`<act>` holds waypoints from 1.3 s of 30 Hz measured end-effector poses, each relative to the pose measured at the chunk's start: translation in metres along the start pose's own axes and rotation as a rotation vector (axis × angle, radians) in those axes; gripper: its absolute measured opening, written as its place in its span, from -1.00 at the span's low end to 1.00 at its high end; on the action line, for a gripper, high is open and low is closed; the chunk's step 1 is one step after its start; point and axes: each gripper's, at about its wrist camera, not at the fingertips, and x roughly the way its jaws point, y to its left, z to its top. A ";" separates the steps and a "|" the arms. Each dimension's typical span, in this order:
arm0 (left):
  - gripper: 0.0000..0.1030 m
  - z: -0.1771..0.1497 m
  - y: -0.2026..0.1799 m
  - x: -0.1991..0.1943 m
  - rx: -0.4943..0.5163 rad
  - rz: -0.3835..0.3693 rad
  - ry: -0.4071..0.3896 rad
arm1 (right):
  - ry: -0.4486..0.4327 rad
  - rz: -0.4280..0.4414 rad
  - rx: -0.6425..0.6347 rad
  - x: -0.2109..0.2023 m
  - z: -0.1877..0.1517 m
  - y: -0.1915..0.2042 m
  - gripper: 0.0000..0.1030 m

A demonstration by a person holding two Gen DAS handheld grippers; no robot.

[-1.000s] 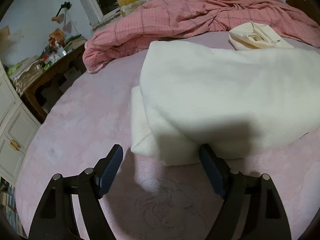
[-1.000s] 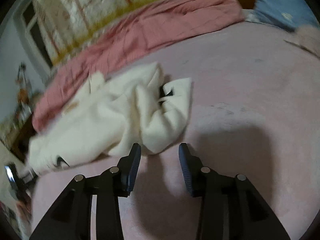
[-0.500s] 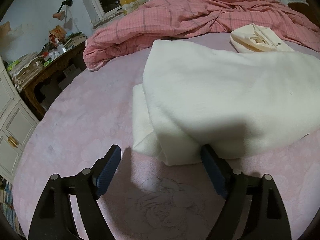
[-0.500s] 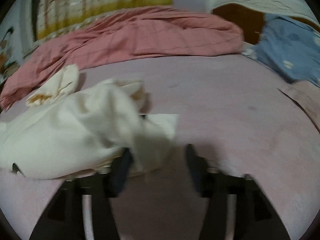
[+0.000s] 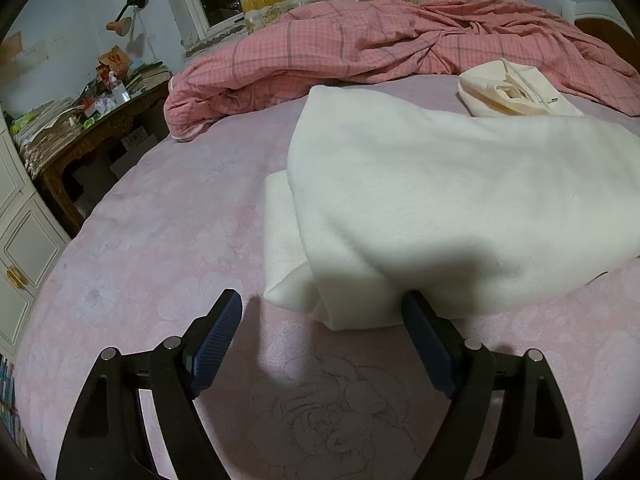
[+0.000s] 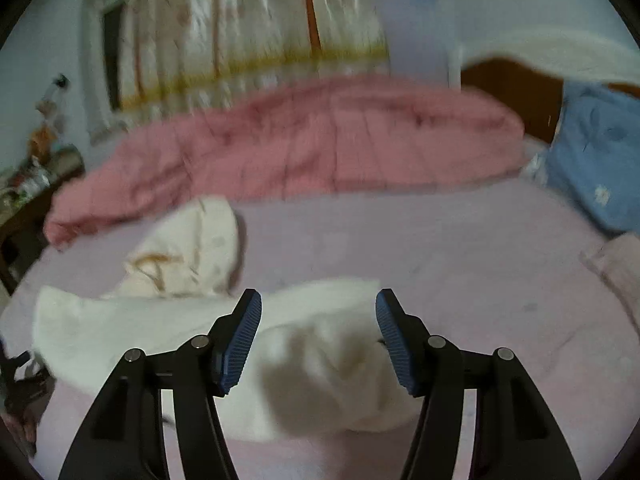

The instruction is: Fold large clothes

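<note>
Between the wide-open left tongs (image 5: 322, 322) and right tongs (image 6: 318, 320), the soft white cloth (image 5: 440, 200) looks floppy; grab its edge.

Count: one white garment (image 5: 460, 200), one cream hood (image 5: 512, 94), one pink quilt (image 5: 380, 40), one blue pillow (image 6: 596, 160), two grippers: left gripper (image 5: 322, 320), right gripper (image 6: 318, 320).

Both wrist views low over bed (image 5: 168, 216), sharing cream garment (image 5: 440, 200)

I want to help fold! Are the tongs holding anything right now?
No. Both the left tongs and right tongs are open; the cream-white fleece garment lies loose on the pink bedsheet.
</note>
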 end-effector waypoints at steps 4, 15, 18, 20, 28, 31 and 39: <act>0.60 0.000 0.000 0.000 -0.005 -0.005 0.000 | 0.227 -0.132 0.014 0.068 -0.037 -0.008 0.17; 0.61 0.000 0.014 -0.032 -0.062 -0.060 -0.132 | 0.249 -0.015 -0.023 0.022 -0.097 -0.031 0.11; 0.60 0.017 0.015 -0.064 -0.066 -0.103 -0.226 | 0.184 -0.009 -0.015 0.000 -0.073 -0.018 0.10; 0.60 0.040 0.005 -0.083 -0.034 -0.143 -0.263 | 0.080 0.021 -0.049 -0.023 -0.047 0.001 0.10; 0.66 0.158 -0.044 -0.063 -0.030 -0.179 -0.347 | -0.033 0.195 -0.122 -0.012 0.059 0.097 0.28; 0.66 0.169 -0.042 -0.011 -0.118 -0.151 -0.302 | 0.007 0.306 -0.011 0.039 0.097 0.114 0.54; 0.66 0.163 -0.031 0.093 -0.195 -0.161 -0.094 | 0.158 0.188 0.115 0.256 0.147 0.159 0.56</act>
